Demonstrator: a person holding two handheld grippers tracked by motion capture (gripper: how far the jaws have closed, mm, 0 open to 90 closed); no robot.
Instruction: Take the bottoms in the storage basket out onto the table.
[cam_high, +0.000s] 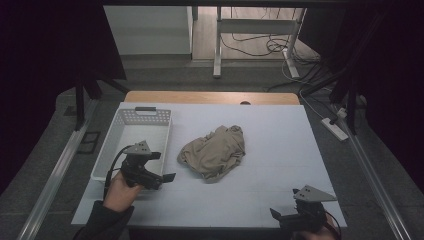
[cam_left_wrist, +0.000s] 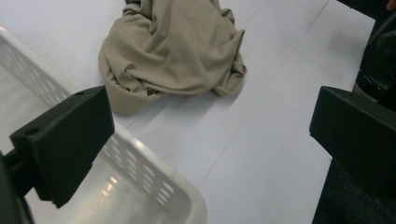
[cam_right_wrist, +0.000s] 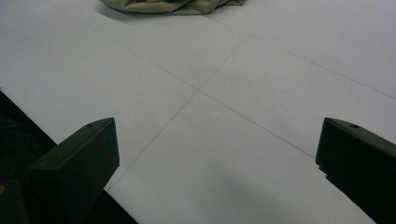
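Observation:
A crumpled beige cloth (cam_high: 214, 151) lies in a heap near the middle of the white table (cam_high: 275, 150). To its left stands a white perforated basket (cam_high: 131, 142), with nothing in it that I can see. My left gripper (cam_high: 164, 166) hovers open over the basket's near right corner, pointing at the cloth. In the left gripper view the cloth (cam_left_wrist: 173, 51) lies ahead beyond the basket rim (cam_left_wrist: 154, 161), and the jaws of the gripper (cam_left_wrist: 210, 135) stand wide apart and hold nothing. My right gripper (cam_high: 281, 216) is open at the table's near right edge; its view (cam_right_wrist: 215, 158) looks over bare table, with the cloth (cam_right_wrist: 173, 5) far ahead.
The table's wooden far edge (cam_high: 210, 97) shows behind the white sheet. Metal rails (cam_high: 60, 165) run along both sides on the grey floor. A power strip (cam_high: 336, 128) lies to the right, and desk legs with cables (cam_high: 265, 42) stand at the back.

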